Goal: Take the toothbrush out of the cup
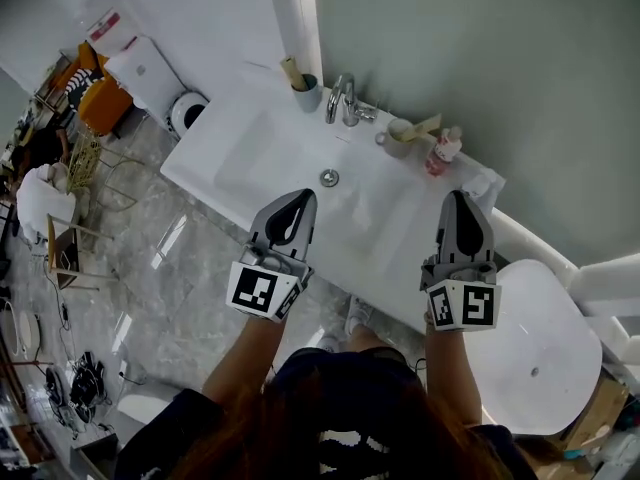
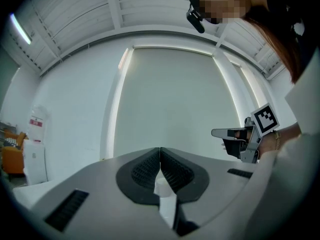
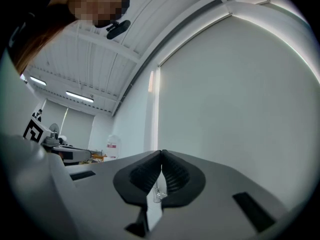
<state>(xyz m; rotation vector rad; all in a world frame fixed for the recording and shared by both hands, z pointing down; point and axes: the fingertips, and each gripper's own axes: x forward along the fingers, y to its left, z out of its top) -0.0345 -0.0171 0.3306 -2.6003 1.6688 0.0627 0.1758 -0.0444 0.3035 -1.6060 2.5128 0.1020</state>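
On the back ledge of the white sink counter (image 1: 250, 138) stand two cups. A grey-blue cup (image 1: 308, 96) left of the faucet (image 1: 345, 100) holds a tan stick-like item (image 1: 292, 72). A beige cup (image 1: 399, 140) right of the faucet holds a pale toothbrush-like handle (image 1: 428, 124). My left gripper (image 1: 303, 197) hangs shut and empty above the basin's near side. Over the counter's right end my right gripper (image 1: 458, 197) is also shut and empty. Both are well short of the cups. The left gripper (image 2: 160, 149) and right gripper (image 3: 162, 152) face the plain wall.
A pink bottle (image 1: 443, 151) and a white cloth (image 1: 483, 182) lie at the counter's right end. The drain (image 1: 329, 178) sits mid-basin. A white toilet (image 1: 535, 348) stands at the lower right. A water dispenser (image 1: 150, 73) and chairs stand at the left.
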